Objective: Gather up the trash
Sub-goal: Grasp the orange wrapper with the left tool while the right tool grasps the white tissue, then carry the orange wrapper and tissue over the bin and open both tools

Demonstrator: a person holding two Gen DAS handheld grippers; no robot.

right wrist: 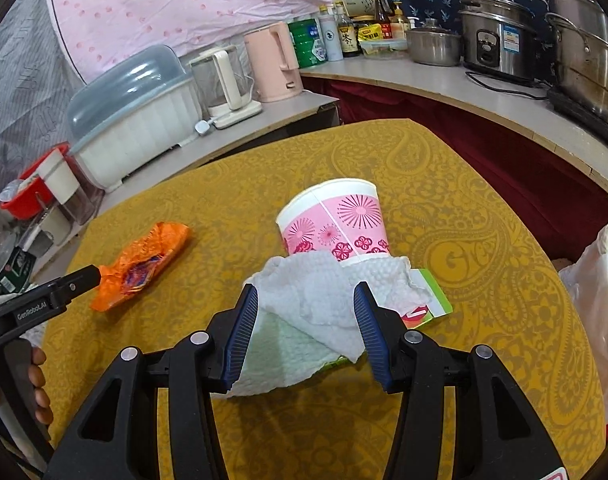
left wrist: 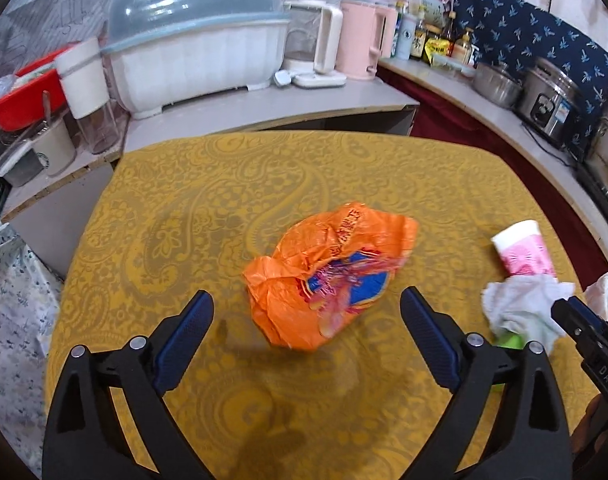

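A yellow paisley tablecloth is filling the middle of both views, covering the table where the trash is lying. Along the top of the left wrist view a counter is carrying a white dish rack with a grey-blue lid at upper left, and a pink kettle is standing beside a clear one near the top centre. At the upper right of the right wrist view a steel rice cooker is sitting on the counter. A pale plastic bag is hanging in at the right edge of that view. The left gripper is reaching in from the bottom of its frame with its fingers spread wide and grasping nothing; the crumpled orange wrapper is lying on the cloth between and just beyond their tips, and I cannot tell whether they are touching it. The right gripper is hovering at the bottom centre of its frame, fingers released, with the white paper towel lying between the blue pads. Just behind the towel, at the centre of that frame, a pink flowered paper cup is lying tipped on the cloth. A green card is poking out from under the towel at its right.
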